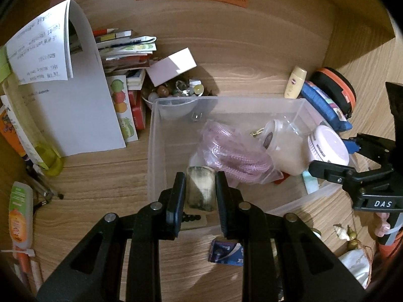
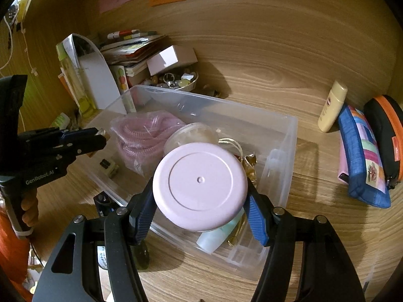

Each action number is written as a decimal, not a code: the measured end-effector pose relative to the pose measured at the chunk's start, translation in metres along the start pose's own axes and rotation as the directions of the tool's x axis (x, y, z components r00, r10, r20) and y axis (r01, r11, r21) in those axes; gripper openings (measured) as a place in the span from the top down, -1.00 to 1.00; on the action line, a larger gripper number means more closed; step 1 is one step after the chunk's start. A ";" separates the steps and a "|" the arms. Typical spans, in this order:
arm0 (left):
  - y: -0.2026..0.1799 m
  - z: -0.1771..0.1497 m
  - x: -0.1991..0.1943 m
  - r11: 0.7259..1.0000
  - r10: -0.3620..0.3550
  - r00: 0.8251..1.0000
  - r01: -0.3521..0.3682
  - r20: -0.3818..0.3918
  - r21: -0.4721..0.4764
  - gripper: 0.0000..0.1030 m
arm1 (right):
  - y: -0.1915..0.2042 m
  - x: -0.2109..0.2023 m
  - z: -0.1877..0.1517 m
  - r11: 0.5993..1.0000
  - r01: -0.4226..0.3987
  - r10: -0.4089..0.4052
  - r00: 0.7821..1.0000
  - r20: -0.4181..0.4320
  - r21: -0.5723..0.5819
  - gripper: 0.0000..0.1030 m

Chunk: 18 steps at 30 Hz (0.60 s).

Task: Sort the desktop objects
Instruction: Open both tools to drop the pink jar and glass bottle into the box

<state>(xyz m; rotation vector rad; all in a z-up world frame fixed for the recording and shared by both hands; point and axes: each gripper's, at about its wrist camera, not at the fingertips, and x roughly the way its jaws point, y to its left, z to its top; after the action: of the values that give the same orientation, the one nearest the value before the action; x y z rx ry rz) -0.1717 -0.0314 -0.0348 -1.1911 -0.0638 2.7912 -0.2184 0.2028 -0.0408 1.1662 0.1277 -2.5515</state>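
**Both jaws loaded over the bin: 2 drops to get wrong**

I am holding the left gripper (image 1: pixel 199 193) just above the near wall of the clear plastic bin (image 1: pixel 161 136), its jaws clenched on a small cream block with dark smudges (image 1: pixel 200 188). The block is sitting between the pads with its lower end free, so if I am letting go too early it could be landing on the near rim and tipping out onto the desk (image 1: pixel 100 176), beside the blue battery pack (image 1: pixel 226 251) lying just outside the bin.

I am running the right gripper (image 2: pixel 200 201) with its jaws grasping a round pink-lidded jar (image 2: pixel 200 185) by the sides, over the bin's right part. The blue pads (image 2: pixel 255 222) are only catching the curved edge, so I judge the jar could be rotating or sliding out. Dropped from here it would be hitting the gold trinkets (image 2: pixel 248 162) and the pale tube (image 2: pixel 219 234) under it.

Further in, the bagged pink cord (image 1: pixel 234 151) and a clear tub (image 1: pixel 284 146) are filling the middle, leaving little floor for either item.

The left view is showing the block's grip and the battery pack plainly; the right view is showing the jar's lid, and the patchwork pouch (image 2: pixel 362 158) and cream bottle (image 2: pixel 331 105) near the bin, more fully. At the back, a dish of beads (image 1: pixel 173 91) is standing just behind the bin.
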 end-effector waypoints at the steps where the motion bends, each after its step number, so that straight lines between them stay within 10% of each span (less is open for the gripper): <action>1: 0.000 0.000 0.001 1.000 0.006 1.000 -0.006 -0.006 -0.002 0.55 | 0.001 0.000 0.000 1.000 0.006 -0.006 1.000 -0.001 -0.005 -0.16; 11: -0.005 0.001 -0.007 0.999 0.026 1.000 -0.026 0.007 0.019 -0.01 | 0.010 -0.011 0.004 0.998 0.058 -0.057 0.998 0.026 -0.034 -0.21; 18: -0.005 0.000 -0.040 0.999 0.049 0.995 -0.050 0.093 0.005 -0.26 | 0.019 -0.037 0.004 0.994 0.101 -0.097 0.991 0.090 -0.040 -0.59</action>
<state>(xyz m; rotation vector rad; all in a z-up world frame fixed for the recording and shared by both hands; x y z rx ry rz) -0.1438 -0.0310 -0.0057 -1.0757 -0.0315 2.8855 -0.1924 0.1934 -0.0099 1.0538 0.2247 -2.6670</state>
